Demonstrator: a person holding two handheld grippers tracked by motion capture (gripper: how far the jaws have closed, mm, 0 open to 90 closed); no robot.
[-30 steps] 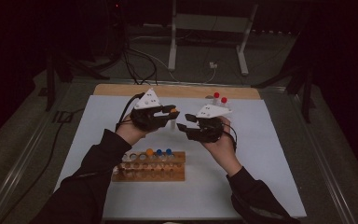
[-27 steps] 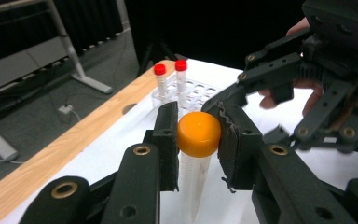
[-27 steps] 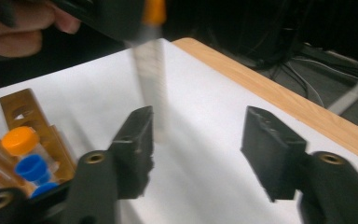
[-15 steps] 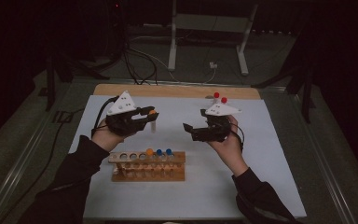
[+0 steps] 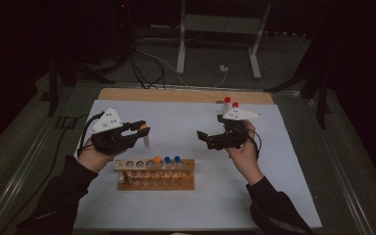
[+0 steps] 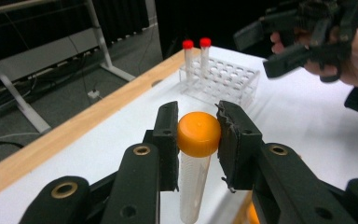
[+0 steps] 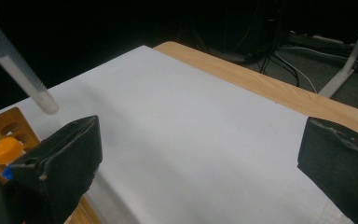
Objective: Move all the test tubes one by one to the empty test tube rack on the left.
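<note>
Two handheld grippers hover above a white-covered table [image 5: 186, 205], with a wooden rack [image 5: 155, 175] as the landmark between them. Above and to the left of the rack, the left gripper [image 5: 138, 131] clamps an orange-capped tube [image 6: 196, 154] by its cap, the clear body hanging straight down over the sheet, just beyond the rack's far edge. One orange-capped tube [image 5: 157, 160] and two blue-capped tubes [image 5: 172, 160] stand in the rack's holes. Above and to the right of the rack, the right gripper [image 5: 206, 138] has just been opening; its jaws stand wide with nothing between them. Farther back on the right, beyond that gripper, two red-capped tubes [image 6: 196, 53] stand in a clear rack [image 6: 223, 83].
</note>
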